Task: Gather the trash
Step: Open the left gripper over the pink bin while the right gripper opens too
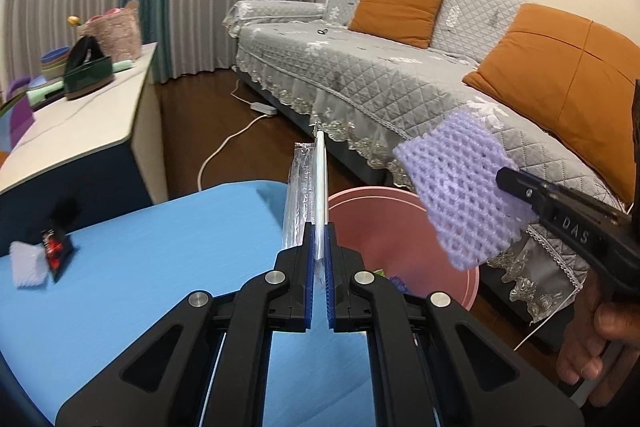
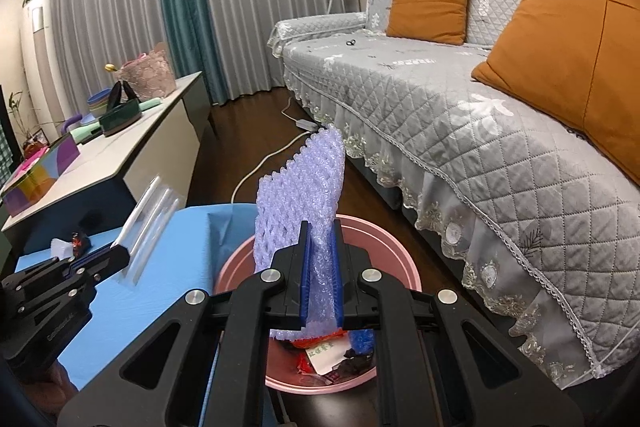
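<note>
While clamped on a clear plastic wrapper (image 1: 306,187), left gripper (image 1: 319,259) held over the right edge of the blue surface (image 1: 160,267), wrapper sticking up and forward from between the blue pads, its far end reaching toward the sofa (image 1: 400,79). Just right of that, a pink bin (image 1: 472,283) standing on the dark floor beside the surface, its rim partly hidden behind the gripper. Right gripper (image 2: 320,267) clenched on a piece of purple foam netting (image 2: 304,187), netting standing upright between the pads and hanging directly above the open bin (image 2: 400,251). Seen from the left wrist, same netting (image 1: 460,195) pinched at its right side by the black finger (image 1: 516,183) of the other tool, hovering above the bin's far rim, with a hand (image 1: 600,339) gripping the handle at lower right. Inside the bin, visible from the right wrist: red and white wrappers (image 2: 324,351), something dark, and a scrap of blue. Left behind on the surface, far to the left: a white foam piece (image 1: 26,263) touching a small black and red packet (image 1: 56,247). Beyond, a long white cabinet (image 1: 80,115) carrying a dark green bag (image 1: 88,75), a stack of bowls and a pink basket; grey and teal curtains behind; two orange cushions (image 1: 400,7) on the quilted sofa; a white cable and power strip (image 1: 262,109) on the floor.
</note>
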Tool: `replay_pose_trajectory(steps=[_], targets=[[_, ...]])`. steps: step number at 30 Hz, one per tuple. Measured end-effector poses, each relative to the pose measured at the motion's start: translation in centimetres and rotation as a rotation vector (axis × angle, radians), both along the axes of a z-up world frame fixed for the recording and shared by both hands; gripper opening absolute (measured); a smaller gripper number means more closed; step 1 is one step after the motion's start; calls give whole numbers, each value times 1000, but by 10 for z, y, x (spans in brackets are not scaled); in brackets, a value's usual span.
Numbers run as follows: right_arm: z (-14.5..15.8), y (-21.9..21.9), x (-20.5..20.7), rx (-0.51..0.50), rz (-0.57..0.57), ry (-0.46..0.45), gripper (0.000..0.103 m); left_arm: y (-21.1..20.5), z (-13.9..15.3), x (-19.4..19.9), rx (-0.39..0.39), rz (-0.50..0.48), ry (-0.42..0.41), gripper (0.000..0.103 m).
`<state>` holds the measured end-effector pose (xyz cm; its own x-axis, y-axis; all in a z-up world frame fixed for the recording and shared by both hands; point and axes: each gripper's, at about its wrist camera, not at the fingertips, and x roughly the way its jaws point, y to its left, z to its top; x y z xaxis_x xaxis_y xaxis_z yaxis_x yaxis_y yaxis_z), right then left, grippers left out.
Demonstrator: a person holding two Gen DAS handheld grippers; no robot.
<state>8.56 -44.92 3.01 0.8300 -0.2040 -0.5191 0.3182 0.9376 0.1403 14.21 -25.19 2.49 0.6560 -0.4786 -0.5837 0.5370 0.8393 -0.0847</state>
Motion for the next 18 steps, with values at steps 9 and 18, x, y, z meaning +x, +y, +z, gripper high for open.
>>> replay_pose_trajectory(steps=[9, 18], targets=[[-18, -14, 12, 10, -46, 57, 10, -33, -15, 21, 0, -58, 36, 5], [-29, -23, 19, 25, -105, 119, 31, -52, -41, 42, 20, -107, 155, 34]])
